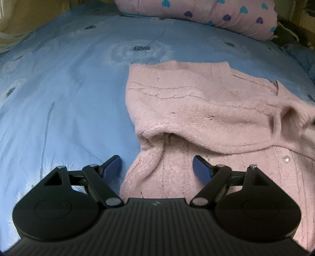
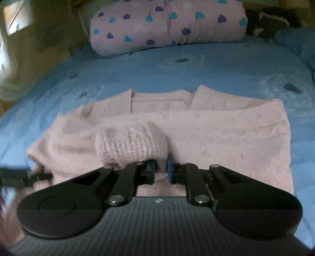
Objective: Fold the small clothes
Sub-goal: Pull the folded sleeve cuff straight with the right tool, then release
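Pink knitted cardigan (image 2: pixel 196 134) lying partly folded on the blue bedsheet (image 1: pixel 69 88): the right gripper (image 2: pixel 161 169) pinches a ribbed cuff to carry the sleeve across, while the left gripper (image 1: pixel 157 169), jaws spread, straddles the hem edge, likely ready to grasp it.

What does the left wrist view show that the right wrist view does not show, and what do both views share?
Only the left wrist view shows the left gripper with its jaws wide apart over the near edge of the pink sweater, gripping nothing, and a small shiny button on the knit.

Only the right wrist view shows the right gripper shut on a ribbed cuff of the sweater, and the open neckline.

Both show the sweater lying on the blue bedsheet, with a pink heart-print bundle at the far end.
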`<state>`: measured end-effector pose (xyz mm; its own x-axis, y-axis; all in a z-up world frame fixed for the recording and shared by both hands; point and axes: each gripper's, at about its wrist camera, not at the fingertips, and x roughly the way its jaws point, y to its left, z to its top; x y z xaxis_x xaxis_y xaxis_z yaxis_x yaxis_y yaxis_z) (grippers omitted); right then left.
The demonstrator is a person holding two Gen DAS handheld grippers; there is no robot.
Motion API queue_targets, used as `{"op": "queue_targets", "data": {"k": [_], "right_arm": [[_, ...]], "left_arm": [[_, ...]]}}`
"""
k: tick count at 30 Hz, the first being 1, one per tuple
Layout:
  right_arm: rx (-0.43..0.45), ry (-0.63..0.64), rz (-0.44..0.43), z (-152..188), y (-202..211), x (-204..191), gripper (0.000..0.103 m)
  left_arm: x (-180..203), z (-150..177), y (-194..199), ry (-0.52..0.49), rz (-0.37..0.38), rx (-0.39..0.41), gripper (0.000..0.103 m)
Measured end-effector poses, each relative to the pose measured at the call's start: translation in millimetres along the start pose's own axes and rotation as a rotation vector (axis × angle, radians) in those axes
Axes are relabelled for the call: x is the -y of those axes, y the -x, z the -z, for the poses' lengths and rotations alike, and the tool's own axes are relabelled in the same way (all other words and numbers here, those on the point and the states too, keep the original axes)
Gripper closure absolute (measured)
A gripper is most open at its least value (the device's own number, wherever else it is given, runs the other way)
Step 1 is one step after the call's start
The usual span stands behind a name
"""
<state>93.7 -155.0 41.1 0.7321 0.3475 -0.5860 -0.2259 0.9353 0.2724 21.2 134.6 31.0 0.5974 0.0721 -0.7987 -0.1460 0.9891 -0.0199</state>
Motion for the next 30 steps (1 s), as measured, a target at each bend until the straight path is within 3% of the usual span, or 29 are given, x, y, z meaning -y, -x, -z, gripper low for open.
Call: {"op": "queue_targets", "data": {"k": [5,9,12,18,23,26,30], "right_arm": [[0.136,-0.045,-0.049,-43.1,36.2,14.1,0.091],[0.201,-0.078,0.001,-54.3,54.3,40.6,0.091],[0.151,-0.111,0.047,-46.7,44.2,62.6,0.091],[-0.04,-0.129,0.154,-20.8,1.4,92.8,0.088],[-0.012,-0.199,0.176,-18.7,19.7,109.3,0.07],[0.009,-0.2,0.188,-21.7,39.0,113.6,0.068],[0.011,-0.257,0.129,-18.9,57.3,115.6,0.068]], "left_arm": [[-0.9,-1.8,-1.0,0.009,-0.013,0.001,0.018],[0.0,-1.1,-0.8,0.003,-0.02,0.0,0.018],[3.2,-0.5,-0.9,-0.01,-0.031,0.001,0.018],[4.0,-0.1,-0.8,-0.013,-0.035,-0.001,0.017],[3.9,-0.8,1.3,0.002,-0.029,0.002,0.017],[5.8,-2.0,8.6,0.013,0.0,0.028,0.017],[13.0,-6.1,25.5,0.007,0.046,0.084,0.017]]}}
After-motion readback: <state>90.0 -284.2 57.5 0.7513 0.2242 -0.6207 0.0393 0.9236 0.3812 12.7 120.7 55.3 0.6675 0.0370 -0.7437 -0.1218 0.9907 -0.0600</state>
